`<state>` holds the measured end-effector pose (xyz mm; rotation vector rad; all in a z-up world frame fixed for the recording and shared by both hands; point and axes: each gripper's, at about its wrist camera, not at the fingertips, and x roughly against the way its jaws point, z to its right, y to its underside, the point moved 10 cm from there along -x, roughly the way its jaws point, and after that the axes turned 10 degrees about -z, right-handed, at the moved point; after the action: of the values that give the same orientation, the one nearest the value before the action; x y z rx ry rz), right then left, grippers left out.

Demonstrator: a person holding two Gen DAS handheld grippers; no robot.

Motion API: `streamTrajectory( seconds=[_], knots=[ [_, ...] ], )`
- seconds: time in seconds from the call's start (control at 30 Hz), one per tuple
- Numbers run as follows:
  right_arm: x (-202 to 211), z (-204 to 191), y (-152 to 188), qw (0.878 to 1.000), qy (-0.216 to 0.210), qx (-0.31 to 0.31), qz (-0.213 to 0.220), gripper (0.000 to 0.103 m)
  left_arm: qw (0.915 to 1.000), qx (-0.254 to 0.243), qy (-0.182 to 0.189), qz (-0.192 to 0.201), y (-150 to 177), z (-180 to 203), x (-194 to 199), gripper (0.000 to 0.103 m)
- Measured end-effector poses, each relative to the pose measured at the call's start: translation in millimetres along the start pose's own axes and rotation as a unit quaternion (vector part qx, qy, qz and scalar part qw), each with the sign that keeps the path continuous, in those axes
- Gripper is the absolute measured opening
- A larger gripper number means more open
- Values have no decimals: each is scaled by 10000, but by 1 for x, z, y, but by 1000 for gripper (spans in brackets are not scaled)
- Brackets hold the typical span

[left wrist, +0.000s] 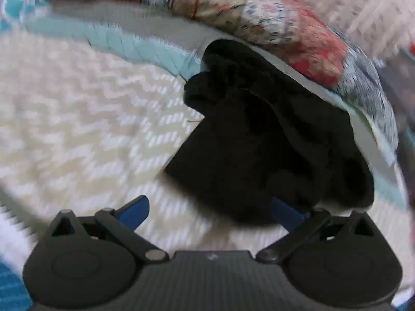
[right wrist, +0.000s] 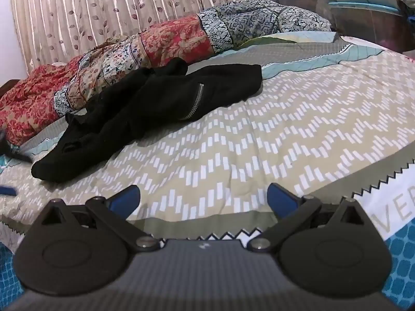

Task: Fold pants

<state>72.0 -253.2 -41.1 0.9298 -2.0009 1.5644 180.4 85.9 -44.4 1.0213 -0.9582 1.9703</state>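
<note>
Black pants lie crumpled on the bed, with a silver zipper showing. In the right wrist view they are far ahead and to the left of my right gripper, which is open and empty over the zigzag bedspread. In the blurred left wrist view the pants lie just ahead and to the right of my left gripper, which is open. The pants' near edge overlaps its right blue finger; whether they touch is unclear.
A beige and white zigzag bedspread covers the bed. A rolled patchwork quilt lies along the far side behind the pants, before a leaf-print curtain. The bedspread's grey and blue border runs at the near right.
</note>
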Motion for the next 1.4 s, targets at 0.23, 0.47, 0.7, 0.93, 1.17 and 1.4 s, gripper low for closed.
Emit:
streamTrajectory(
  seconds=[0.23, 0.47, 0.7, 0.93, 1.17, 1.4],
  knots=[
    [1, 1, 0, 10000, -21, -42, 20, 103, 9986, -65, -172, 493, -5, 3, -9, 19],
    [4, -3, -6, 9998, 176, 30, -95, 103, 9893, -709, 807, 986, 37, -1, 111, 15],
    [6, -1, -68, 9968, -383, -663, 235, 103, 9927, -112, 425, 1125, 61, -85, 167, 15],
    [-53, -13, -54, 9903, -366, -1287, -380, 103, 9978, 107, 417, 497, 77, -110, 118, 15],
    [-69, -26, -111, 9887, -896, -1138, -375, 17, 9921, 212, 806, 942, 92, -106, 132, 15],
    [75, -34, -235, 9763, -945, -677, 1827, 17, 9858, 710, 848, 1264, 84, -141, 156, 15]
  ],
)
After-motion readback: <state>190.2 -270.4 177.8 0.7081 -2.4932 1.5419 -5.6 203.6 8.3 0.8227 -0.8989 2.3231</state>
